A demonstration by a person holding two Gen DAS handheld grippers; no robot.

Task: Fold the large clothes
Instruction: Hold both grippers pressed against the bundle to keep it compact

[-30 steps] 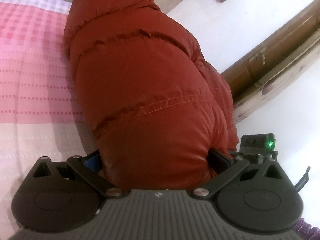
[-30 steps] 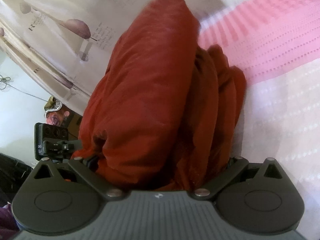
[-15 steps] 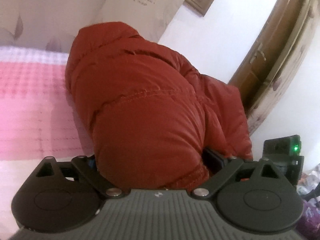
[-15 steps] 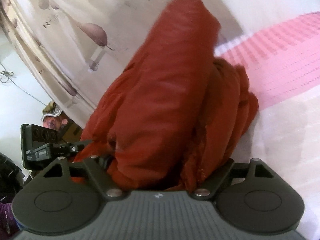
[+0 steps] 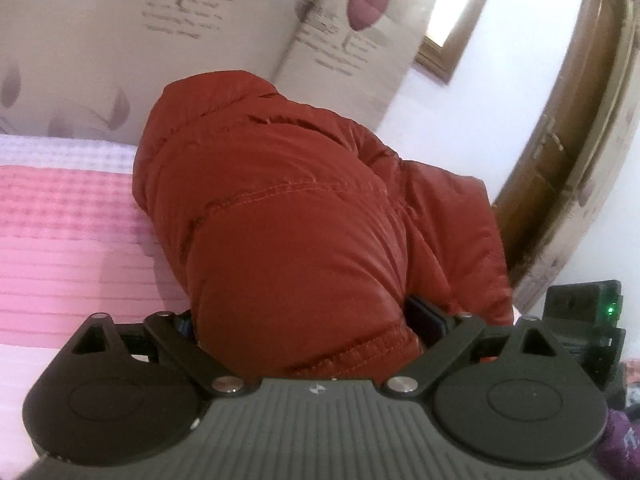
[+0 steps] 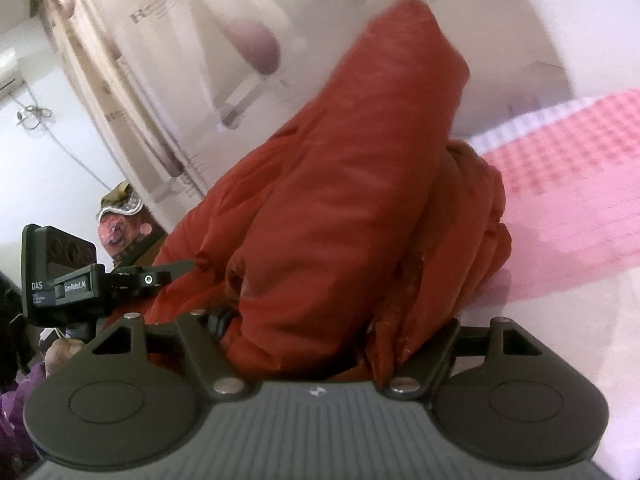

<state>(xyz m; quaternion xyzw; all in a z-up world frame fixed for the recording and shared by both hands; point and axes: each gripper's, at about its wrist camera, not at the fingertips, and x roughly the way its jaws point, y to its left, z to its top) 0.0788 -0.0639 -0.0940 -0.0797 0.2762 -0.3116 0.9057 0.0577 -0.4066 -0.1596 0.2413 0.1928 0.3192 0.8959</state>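
Both grippers, left gripper (image 5: 304,320) and right gripper (image 6: 332,328), had lifted the folded red puffer jacket (image 5: 304,216) higher off the pink bedspread (image 5: 64,240); left clamped wide, right's jaws closing on it, looked basically done.

Jacket (image 5: 300,240) bundle on bedspread (image 5: 60,240), patterned wall panels (image 5: 200,40) behind, door (image 5: 560,152) to its right.
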